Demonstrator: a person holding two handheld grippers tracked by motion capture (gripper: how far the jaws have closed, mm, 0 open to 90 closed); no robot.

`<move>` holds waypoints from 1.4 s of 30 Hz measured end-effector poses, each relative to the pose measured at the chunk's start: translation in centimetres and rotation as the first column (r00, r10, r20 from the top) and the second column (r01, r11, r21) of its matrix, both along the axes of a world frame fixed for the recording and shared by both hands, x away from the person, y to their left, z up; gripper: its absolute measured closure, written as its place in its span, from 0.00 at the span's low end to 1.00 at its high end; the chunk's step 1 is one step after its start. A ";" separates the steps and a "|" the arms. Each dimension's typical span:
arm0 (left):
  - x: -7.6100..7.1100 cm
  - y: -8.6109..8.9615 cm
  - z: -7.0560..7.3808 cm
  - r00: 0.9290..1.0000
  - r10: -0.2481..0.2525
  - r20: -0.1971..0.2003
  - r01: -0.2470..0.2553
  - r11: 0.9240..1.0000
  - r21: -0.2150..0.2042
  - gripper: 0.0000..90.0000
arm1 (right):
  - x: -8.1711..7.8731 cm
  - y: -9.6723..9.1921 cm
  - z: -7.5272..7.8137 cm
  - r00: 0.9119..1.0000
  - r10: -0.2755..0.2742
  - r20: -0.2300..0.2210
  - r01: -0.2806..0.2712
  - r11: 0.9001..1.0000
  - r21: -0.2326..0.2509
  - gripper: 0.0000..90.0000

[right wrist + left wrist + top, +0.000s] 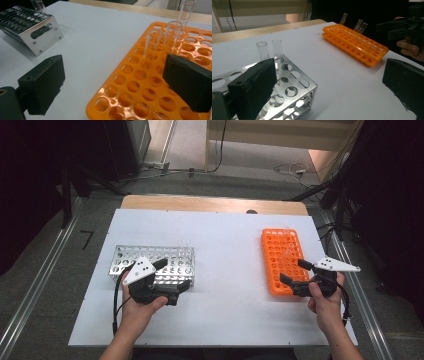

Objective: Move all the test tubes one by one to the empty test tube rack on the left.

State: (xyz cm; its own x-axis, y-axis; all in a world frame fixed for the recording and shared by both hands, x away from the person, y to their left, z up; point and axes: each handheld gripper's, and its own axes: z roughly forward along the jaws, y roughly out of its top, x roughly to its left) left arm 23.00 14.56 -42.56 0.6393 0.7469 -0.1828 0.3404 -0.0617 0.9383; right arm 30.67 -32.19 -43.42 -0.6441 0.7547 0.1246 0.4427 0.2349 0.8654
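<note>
From above, a white table top (220, 270) carries a metal test-tube rack (152, 264) on the left and an orange test-tube rack (284, 260) on the right, well apart from each other. The left gripper (172, 277), held in the person's left hand (142, 302), hangs over the near right end of the metal rack with its jaws spread and nothing between them. The right gripper (295, 272), held in the right hand (325, 292), sits at the near right corner of the orange rack, jaws apart.

In the left gripper view, the two black jaws stand wide apart and empty. Two clear glass tubes (269, 50) stand upright in the far holes of the metal rack (294, 87), just beyond the left jaw. Farther off, the orange rack (354, 45) holds three tubes at its far end, and the other hand and gripper show at the right edge.

In the right gripper view, the jaws are released and hold nothing. Three clear tubes (152, 47) stand in the orange rack (130, 87) between and beyond the jaws, untouched. The metal rack (32, 27) lies at the upper left.
</note>
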 end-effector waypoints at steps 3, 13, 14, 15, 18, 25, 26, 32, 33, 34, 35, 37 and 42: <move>-0.5 -0.1 -0.2 1.000 -0.028 0.002 0.028 1.000 0.006 0.00 | 0.9 -0.1 -0.2 1.000 0.002 -0.029 -0.001 1.000 0.014 0.06; -0.9 0.2 -0.8 1.000 -0.018 -0.009 0.018 1.000 0.007 0.00 | 3.4 1.1 -1.0 0.990 -0.098 -0.100 0.095 0.995 -0.040 0.42; -0.9 0.1 -0.8 1.000 -0.014 -0.009 0.014 1.000 0.004 0.00 | 3.7 1.2 -1.1 0.987 -0.116 -0.110 0.110 0.992 -0.055 0.45; -0.8 0.1 -0.9 1.000 -0.014 -0.012 0.014 1.000 0.001 0.00 | 4.0 1.3 -1.2 0.985 -0.128 -0.120 0.121 0.991 -0.060 0.47; -0.8 0.0 -0.9 1.000 -0.019 -0.012 0.019 1.000 0.001 0.00 | 4.8 1.5 -1.5 0.980 -0.143 -0.141 0.132 0.988 -0.084 0.56; -0.8 -0.2 -1.0 1.000 -0.020 -0.013 0.020 1.000 0.010 0.00 | 5.7 2.1 -1.8 0.971 -0.173 -0.164 0.155 0.981 -0.118 0.66; -0.8 -0.2 -1.0 1.000 -0.021 -0.013 0.021 1.000 0.012 0.00 | 5.7 2.1 -1.8 0.970 -0.179 -0.163 0.160 0.979 -0.124 0.67; -0.8 -0.3 -1.0 1.000 -0.023 -0.012 0.023 1.000 0.008 0.00 | 6.2 2.7 -1.9 0.965 -0.211 -0.154 0.184 0.968 -0.171 0.70; -0.8 -0.3 -1.0 1.000 -0.023 -0.013 0.023 1.000 0.009 0.00 | 6.2 2.7 -1.9 0.964 -0.217 -0.155 0.189 0.966 -0.177 0.72; -0.8 -0.3 -1.0 1.000 -0.023 -0.013 0.023 1.000 0.010 0.00 | 6.3 2.8 -1.9 0.963 -0.221 -0.155 0.193 0.965 -0.178 0.72; -0.8 -0.3 -1.0 1.000 -0.025 -0.013 0.025 1.000 0.012 0.00 | 6.3 2.8 -1.9 0.962 -0.225 -0.152 0.196 0.963 -0.184 0.74; -0.8 -0.3 -1.0 1.000 -0.025 -0.014 0.026 1.000 0.013 0.00 | 6.3 3.0 -1.9 0.962 -0.231 -0.144 0.200 0.959 -0.201 0.78; -0.9 -0.4 -1.0 1.000 -0.027 -0.012 0.027 1.000 0.015 0.00 | 6.2 2.9 -1.8 0.959 -0.246 -0.138 0.217 0.956 -0.196 0.81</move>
